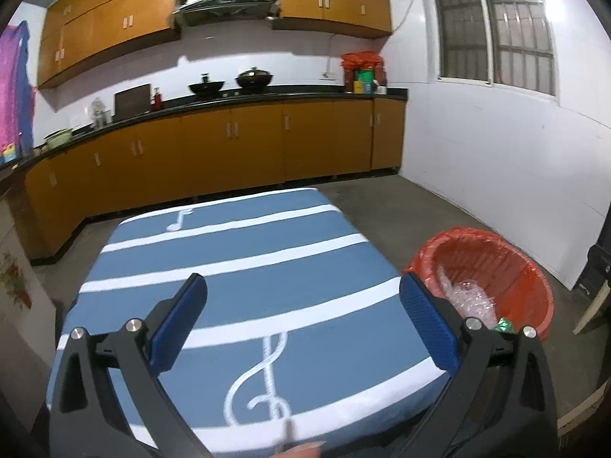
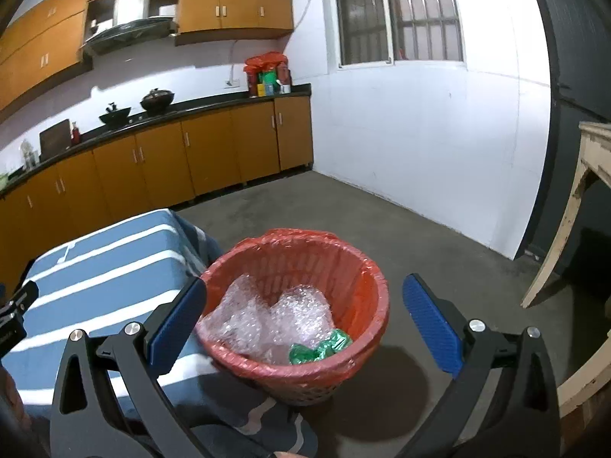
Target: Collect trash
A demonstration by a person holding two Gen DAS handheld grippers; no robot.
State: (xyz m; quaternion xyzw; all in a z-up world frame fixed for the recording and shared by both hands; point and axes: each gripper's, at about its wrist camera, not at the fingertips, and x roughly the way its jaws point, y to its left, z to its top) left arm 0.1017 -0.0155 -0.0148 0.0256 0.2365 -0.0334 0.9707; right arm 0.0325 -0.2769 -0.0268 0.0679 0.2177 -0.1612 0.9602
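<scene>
both grippers, left (image 1: pixel 303 292) and right (image 2: pixel 305 294), hold fingers apart, empty; bubble wrap (image 2: pixel 263 316) piled in the bin (image 2: pixel 366 267) could spill if knocked.

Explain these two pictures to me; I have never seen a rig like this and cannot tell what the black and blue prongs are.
No robot here: a person holds a two-finger gripper in each hand, each with a camera looking along its fingers. The left gripper, open and empty, looks over a table covered in a blue cloth with white stripes and music notes; nothing visible lies on it. The right gripper, also open and empty, looks at a red basket lined with a red plastic bag on the floor beside the table. Inside lie crumpled clear bubble wrap and a crumpled green wrapper.
</scene>
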